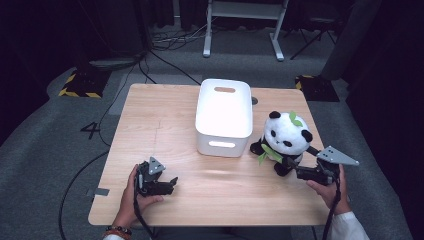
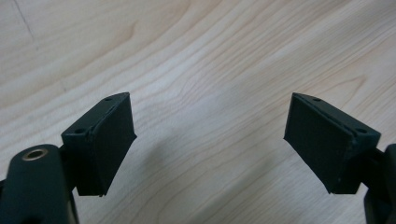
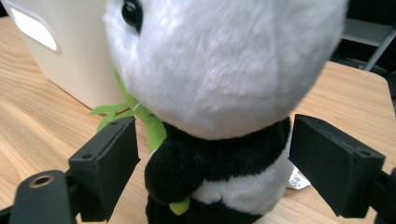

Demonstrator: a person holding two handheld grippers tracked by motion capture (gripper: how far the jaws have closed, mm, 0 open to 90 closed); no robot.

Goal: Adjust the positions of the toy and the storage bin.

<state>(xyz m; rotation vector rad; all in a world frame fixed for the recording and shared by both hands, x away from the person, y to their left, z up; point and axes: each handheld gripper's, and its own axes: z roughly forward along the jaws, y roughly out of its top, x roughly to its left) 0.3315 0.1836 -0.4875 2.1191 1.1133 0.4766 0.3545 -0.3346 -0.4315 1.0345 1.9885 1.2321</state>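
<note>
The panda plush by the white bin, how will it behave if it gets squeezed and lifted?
The panda plush looks furry and stuffed, so it will probably squash between the right claw pads rather than resist. It is likely light for its size. Its big head over a small body suggests it may tip when pushed.

A light wooden table [image 1: 150,125] stands on grey carpet [image 1: 40,140]; dark curtains and a white metal frame [image 1: 243,20] fill the upper frame, with black cables [image 1: 170,40] at upper left.
</note>
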